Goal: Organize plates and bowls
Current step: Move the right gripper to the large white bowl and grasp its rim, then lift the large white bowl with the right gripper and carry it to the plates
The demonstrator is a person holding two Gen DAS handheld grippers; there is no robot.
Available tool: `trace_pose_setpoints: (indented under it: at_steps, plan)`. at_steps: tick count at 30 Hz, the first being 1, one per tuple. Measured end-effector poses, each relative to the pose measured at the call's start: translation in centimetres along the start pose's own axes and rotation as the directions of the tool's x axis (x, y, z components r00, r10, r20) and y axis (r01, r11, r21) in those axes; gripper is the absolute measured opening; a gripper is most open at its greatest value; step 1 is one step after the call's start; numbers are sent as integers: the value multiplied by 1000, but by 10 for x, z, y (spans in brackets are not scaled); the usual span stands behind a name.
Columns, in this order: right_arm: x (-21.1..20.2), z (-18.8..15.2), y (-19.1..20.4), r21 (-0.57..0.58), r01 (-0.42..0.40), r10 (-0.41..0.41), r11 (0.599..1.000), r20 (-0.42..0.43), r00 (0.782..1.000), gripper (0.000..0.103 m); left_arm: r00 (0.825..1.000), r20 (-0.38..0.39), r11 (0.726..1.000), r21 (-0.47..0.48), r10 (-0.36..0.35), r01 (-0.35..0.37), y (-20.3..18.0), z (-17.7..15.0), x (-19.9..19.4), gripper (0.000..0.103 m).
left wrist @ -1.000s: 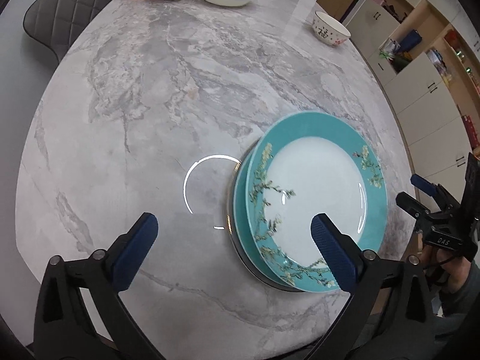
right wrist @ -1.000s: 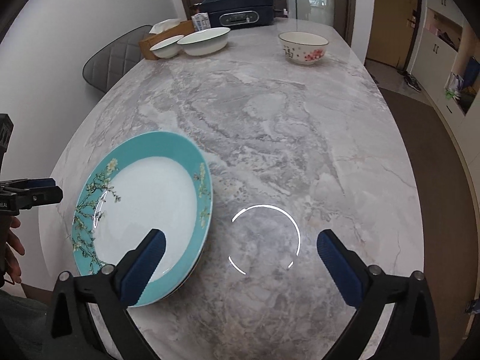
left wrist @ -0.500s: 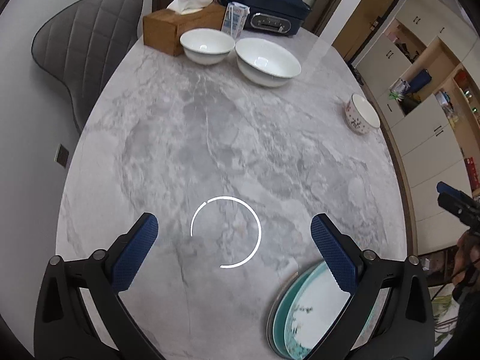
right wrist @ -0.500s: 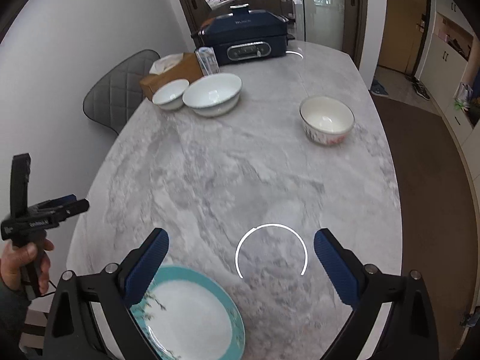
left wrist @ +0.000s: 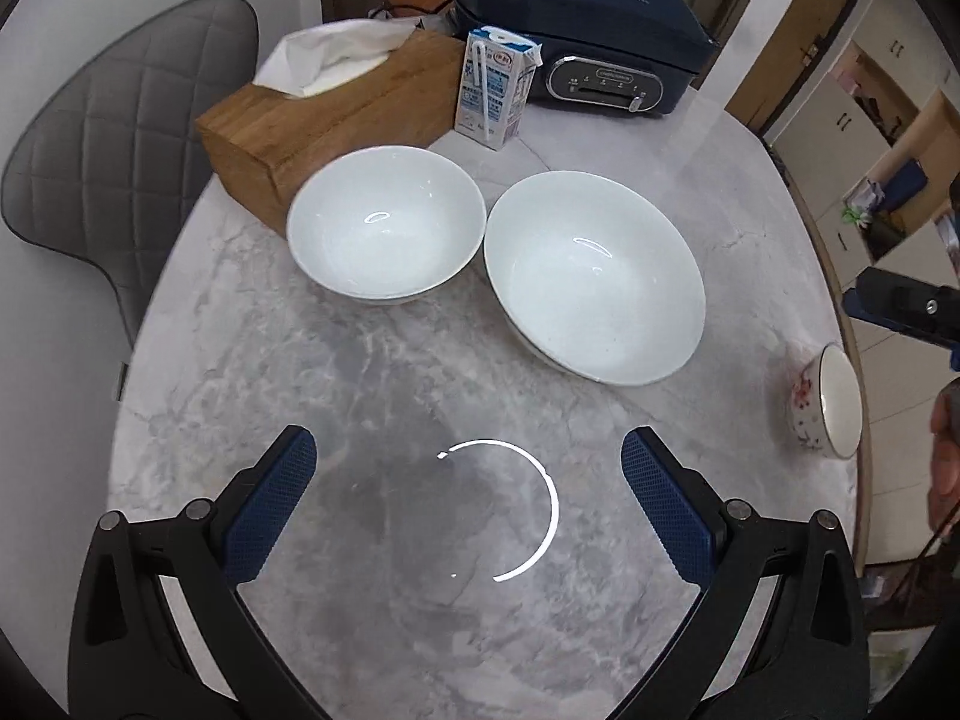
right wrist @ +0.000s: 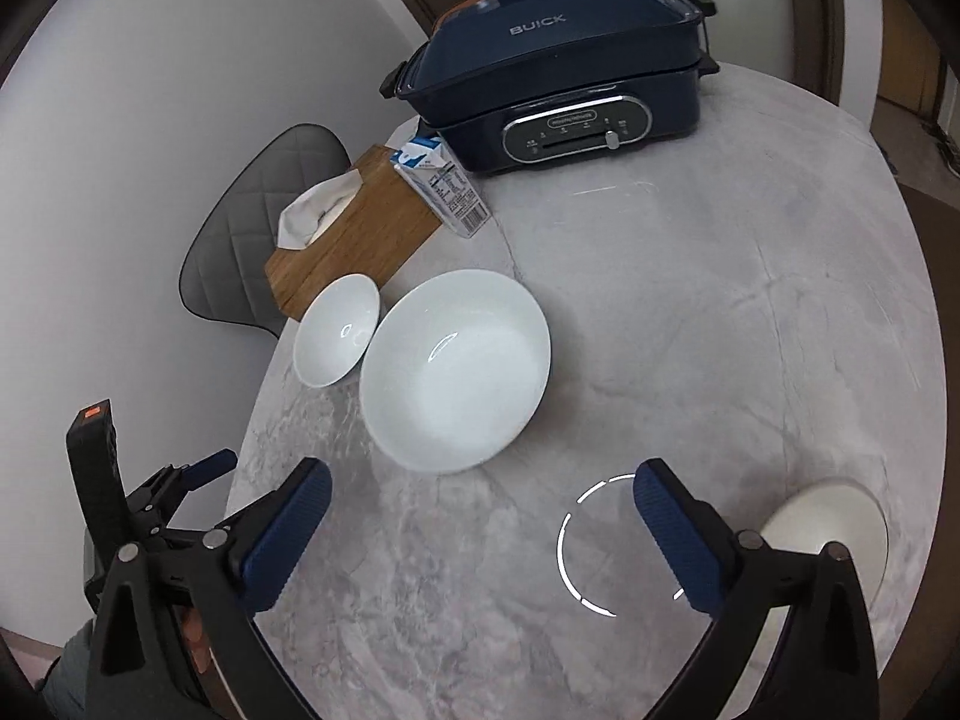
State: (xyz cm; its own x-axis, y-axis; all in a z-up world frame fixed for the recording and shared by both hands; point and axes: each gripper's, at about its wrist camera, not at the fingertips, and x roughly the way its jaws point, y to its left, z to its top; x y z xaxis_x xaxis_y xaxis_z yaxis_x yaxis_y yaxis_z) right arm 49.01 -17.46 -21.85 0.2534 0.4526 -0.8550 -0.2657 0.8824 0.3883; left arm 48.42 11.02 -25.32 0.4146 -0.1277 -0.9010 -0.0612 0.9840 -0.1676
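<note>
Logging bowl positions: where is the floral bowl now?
Left wrist view: the floral bowl stands at the table's right edge, apart from the large white bowl.

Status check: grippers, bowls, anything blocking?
Left gripper open, empty. Right gripper open, empty. Small white bowl beside large white bowl, unstacked. Nothing blocking.

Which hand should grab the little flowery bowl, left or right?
Probably the right. The flowery bowl sits just beside the open right gripper, close behind its right finger. From the open left gripper that bowl lies far off by the table's edge; the two white bowls are nearer it.
</note>
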Motion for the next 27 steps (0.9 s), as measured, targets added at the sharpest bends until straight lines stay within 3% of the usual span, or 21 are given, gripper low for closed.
trace_pose_setpoints:
  at_steps: [4,8,14,16,18,19,24,26,27]
  plan:
    - [42,27,-21,0,-6,6,1000,-69,998,102,995,-25,989,-117,-99,95,11,23,39,102]
    - [79,41,-43,71,-57,67,996,-159,985,80,993,-46,985,-142,-109,101,12,33,69,100]
    - [106,47,-50,99,-97,113,990,-165,980,68,988,-58,975,-182,-141,128,10,47,100,93]
    - [113,48,-47,82,-102,115,991,-176,978,60,988,-78,978,-173,-134,119,5,49,109,78]
    - [121,47,-45,79,-102,116,992,-198,973,48,987,-95,979,-171,-132,115,3,50,119,47]
    - [124,47,-46,81,-101,115,992,-207,972,45,985,-101,977,-176,-138,119,5,49,123,41]
    - [131,43,-45,85,-107,123,991,-217,968,39,982,-97,973,-182,-160,141,2,50,130,33]
    - [131,43,-45,84,-109,125,990,-218,968,24,979,-93,967,-197,-181,160,4,51,134,32]
    - [132,43,-45,80,-105,120,991,-217,969,21,977,-93,964,-204,-193,171,5,52,136,24]
